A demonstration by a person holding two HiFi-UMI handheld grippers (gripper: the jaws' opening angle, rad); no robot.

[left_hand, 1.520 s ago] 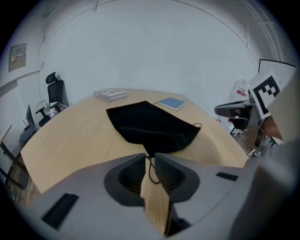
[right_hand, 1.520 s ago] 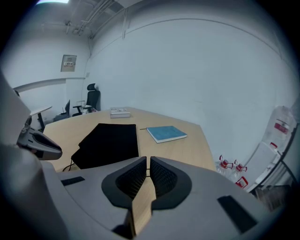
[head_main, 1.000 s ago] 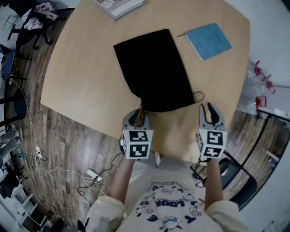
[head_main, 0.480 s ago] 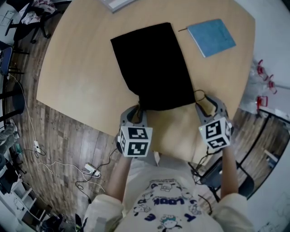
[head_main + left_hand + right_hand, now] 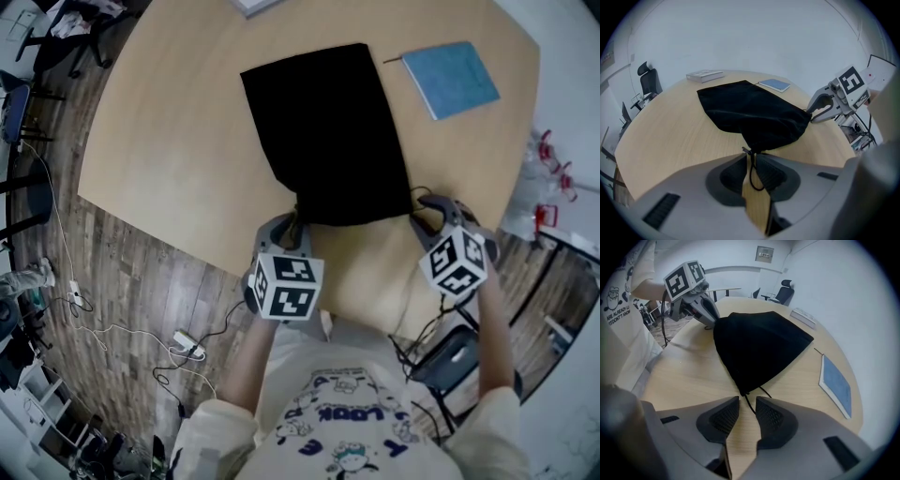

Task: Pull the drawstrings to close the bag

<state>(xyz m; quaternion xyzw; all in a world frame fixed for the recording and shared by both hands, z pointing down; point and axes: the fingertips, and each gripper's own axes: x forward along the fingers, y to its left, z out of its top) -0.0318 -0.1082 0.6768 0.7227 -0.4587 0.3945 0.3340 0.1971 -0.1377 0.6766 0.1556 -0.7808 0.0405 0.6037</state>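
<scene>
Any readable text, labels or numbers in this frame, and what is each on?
"ALREADY", "DIDN'T KNOW": white T-shirt, print partly cut off.
Book cover, wall plate: too small to read.
Blue notebook: no text visible.
Cubes on left tool and right tool: square patterns, no letters.

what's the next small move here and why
Probably finish closing both before any pull. The left gripper and right gripper have just been closing, yet each pair of jaws stands apart with a drawstring loop of the black bag loose between them.
</scene>
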